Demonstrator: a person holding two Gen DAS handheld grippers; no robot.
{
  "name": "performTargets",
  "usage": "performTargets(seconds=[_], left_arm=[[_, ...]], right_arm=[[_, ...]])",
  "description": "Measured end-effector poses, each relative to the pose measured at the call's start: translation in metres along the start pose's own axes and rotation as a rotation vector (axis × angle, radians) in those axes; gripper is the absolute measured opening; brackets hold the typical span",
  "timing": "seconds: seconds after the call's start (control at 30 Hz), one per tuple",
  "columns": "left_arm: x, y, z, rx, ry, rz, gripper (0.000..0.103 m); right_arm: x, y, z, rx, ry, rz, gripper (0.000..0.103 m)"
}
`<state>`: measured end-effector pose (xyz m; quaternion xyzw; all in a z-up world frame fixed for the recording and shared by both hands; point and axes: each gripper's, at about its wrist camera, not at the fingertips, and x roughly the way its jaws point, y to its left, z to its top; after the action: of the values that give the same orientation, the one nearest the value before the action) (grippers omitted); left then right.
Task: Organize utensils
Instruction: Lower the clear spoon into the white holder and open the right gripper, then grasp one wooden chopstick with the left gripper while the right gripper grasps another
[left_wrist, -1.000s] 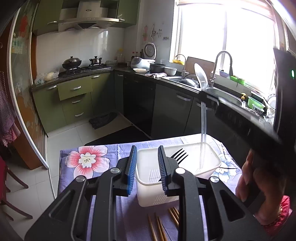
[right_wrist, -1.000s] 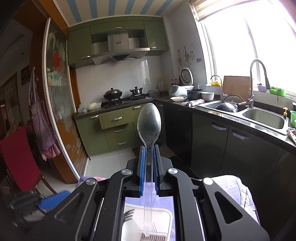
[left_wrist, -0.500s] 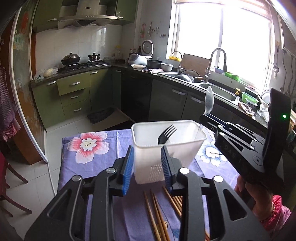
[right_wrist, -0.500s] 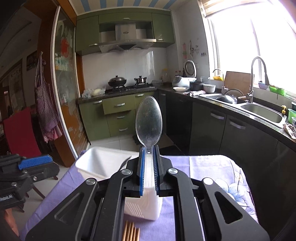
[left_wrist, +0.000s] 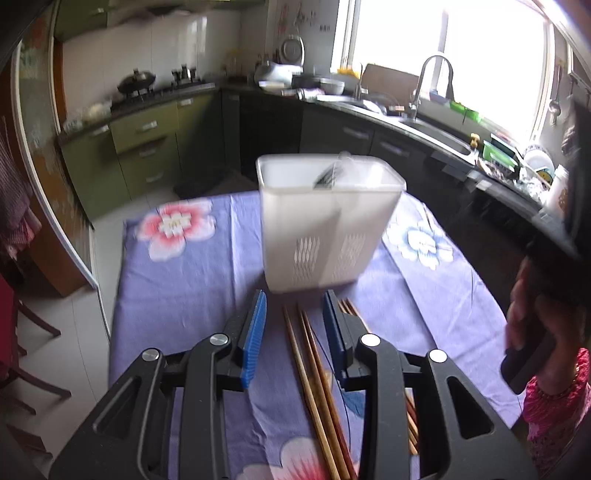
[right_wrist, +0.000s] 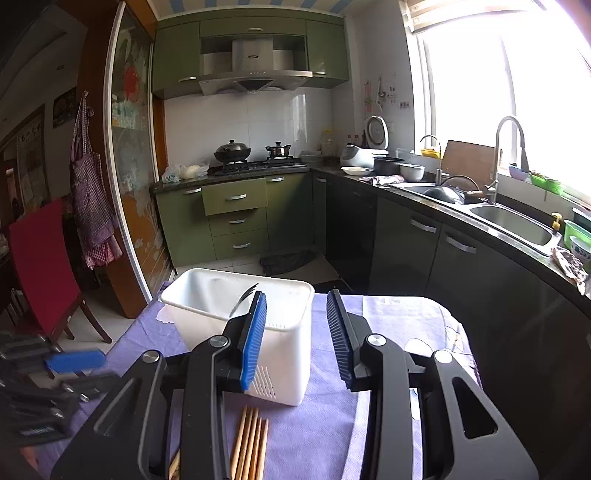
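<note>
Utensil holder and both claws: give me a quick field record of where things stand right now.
holder: white utensil holder upright on the purple floral tablecloth
holder contents: a dark fork leaning inside; a clear-handled utensil too, blurred
chopsticks: wooden chopsticks flat on the cloth, just in front of the holder
left claw: left claw open, nothing between the pads, poised over the chopsticks
right claw: right claw jaws opening, nothing between them
left to do: chopsticks not yet in the holder
</note>
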<state>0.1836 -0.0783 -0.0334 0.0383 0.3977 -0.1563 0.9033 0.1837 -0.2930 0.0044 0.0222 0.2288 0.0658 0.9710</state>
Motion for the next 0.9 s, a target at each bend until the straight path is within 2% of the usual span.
performTargets(seconds=[0.07,0.17,0.33,0.57,0.7,0.9], left_arm=[[0.014,0.0,-0.009,-0.009,0.076,0.011,0.031],[0.039,0.0,-0.021,-0.022,0.198,0.019,0.031],[0.07,0.004,-0.032,-0.06,0.318,0.014,0.031],[0.098,0.006,-0.033,-0.089,0.378,0.053,0.031],[0.11,0.009,-0.029,-0.089,0.398,0.084,0.031],[0.124,0.004,-0.025,-0.084,0.423,0.089,0.03]], right_arm=[[-0.008,-0.003,-0.007,-0.004,0.05,-0.005,0.038],[-0.005,-0.002,-0.023,-0.028,0.209,0.028,0.038],[0.01,-0.009,-0.057,-0.005,0.386,0.068,0.038],[0.025,-0.009,-0.091,-0.005,0.476,0.076,0.037],[0.032,-0.011,-0.093,0.001,0.492,0.079,0.037],[0.042,-0.01,-0.092,-0.018,0.52,0.072,0.037]])
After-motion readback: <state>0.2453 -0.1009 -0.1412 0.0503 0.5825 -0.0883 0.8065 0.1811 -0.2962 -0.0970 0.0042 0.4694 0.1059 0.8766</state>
